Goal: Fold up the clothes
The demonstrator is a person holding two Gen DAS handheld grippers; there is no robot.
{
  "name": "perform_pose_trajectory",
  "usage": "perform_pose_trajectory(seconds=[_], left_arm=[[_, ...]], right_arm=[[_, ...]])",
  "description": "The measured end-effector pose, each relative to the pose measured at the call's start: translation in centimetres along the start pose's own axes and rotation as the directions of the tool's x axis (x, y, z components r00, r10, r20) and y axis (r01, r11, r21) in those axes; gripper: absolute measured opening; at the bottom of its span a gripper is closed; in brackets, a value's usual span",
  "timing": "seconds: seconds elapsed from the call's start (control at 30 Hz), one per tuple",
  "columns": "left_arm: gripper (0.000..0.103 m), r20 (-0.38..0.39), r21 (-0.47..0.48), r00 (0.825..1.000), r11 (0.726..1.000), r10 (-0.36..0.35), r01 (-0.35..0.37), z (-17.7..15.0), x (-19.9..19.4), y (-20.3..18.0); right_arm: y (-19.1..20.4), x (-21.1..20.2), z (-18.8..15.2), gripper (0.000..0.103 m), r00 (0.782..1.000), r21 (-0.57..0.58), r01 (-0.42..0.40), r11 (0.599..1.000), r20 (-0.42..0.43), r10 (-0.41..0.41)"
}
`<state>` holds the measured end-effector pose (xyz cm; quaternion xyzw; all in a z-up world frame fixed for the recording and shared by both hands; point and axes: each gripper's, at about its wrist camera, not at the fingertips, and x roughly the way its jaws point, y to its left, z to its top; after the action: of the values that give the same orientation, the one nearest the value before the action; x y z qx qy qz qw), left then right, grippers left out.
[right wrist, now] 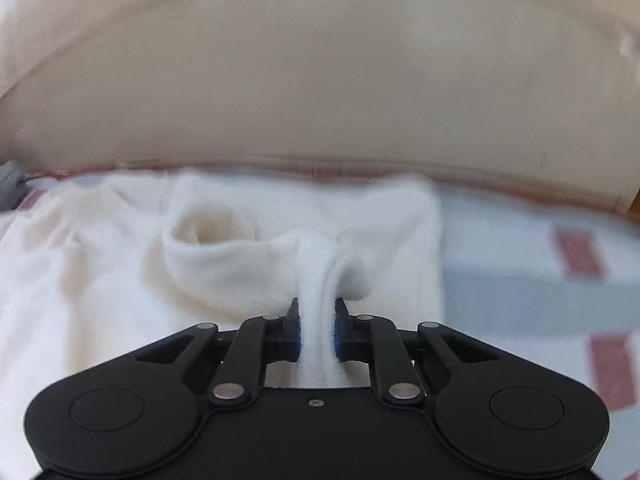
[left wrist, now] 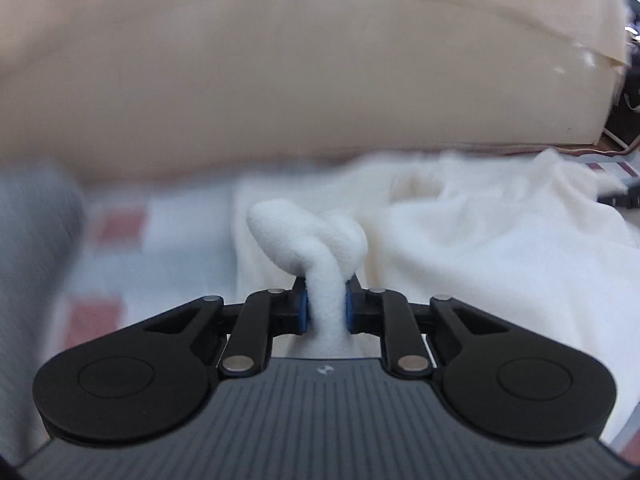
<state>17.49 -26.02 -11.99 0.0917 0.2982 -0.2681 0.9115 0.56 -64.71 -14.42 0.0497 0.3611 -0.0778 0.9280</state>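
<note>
Two grippers are at work, and each one has a pinch of the same white fleece garment [left wrist: 460,240]. In the left wrist view, our left gripper [left wrist: 325,300] has its fingers squeezed shut on a soft bunched fold that pokes up at twelve o'clock. The rest of the garment spreads away toward two and three o'clock. In the right wrist view, our right gripper [right wrist: 317,328] also has its fingers closed tight on a fold. There the cloth spreads toward nine and ten o'clock, with a round opening, maybe a cuff or neck, at about eleven.

So the garment lies between our two hands, stretched from side to side. Both hands are about equally near, since both are touching it. We think the next move is to lift one edge and carry it over.

We count one white garment, one checked bed cover [right wrist: 540,280] under it in red, blue and white, one tan headboard [right wrist: 320,80] behind, and one grey cloth [left wrist: 32,232] at nine o'clock.
</note>
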Motion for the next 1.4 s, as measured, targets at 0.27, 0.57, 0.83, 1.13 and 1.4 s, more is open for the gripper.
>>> perform_pose_trajectory(seconds=[0.27,0.57,0.83,1.13,1.4], left_arm=[[0.015,0.264,-0.078,0.960,0.994,0.090,-0.071,5.1,-4.2,1.2],[0.042,-0.262,-0.085,0.920,0.943,0.290,-0.322,0.5,6.8,3.7],[0.046,-0.239,-0.459,0.971,0.878,0.021,-0.132,-1.9,-1.1,5.9],[0.046,-0.096,-0.832,0.933,0.542,-0.348,0.117,-11.1,-6.0,4.7],[0.045,-0.136,-0.846,0.928,0.528,-0.348,0.075,-11.1,-5.8,2.5]], right_arm=[[-4.7,-7.2,3.8,0.015,0.961,0.219,0.050,0.974,0.256,-0.107],[-6.6,-0.7,2.6,0.032,0.942,0.211,0.331,0.920,-0.136,-0.307],[-6.9,-9.6,-4.5,0.059,0.998,0.616,0.041,0.787,-0.059,-0.006],[-7.5,-12.5,-15.0,0.064,0.992,0.881,-0.055,0.470,-0.007,0.129],[-6.9,-8.7,-14.4,0.063,0.989,0.819,-0.142,0.556,0.093,0.115]])
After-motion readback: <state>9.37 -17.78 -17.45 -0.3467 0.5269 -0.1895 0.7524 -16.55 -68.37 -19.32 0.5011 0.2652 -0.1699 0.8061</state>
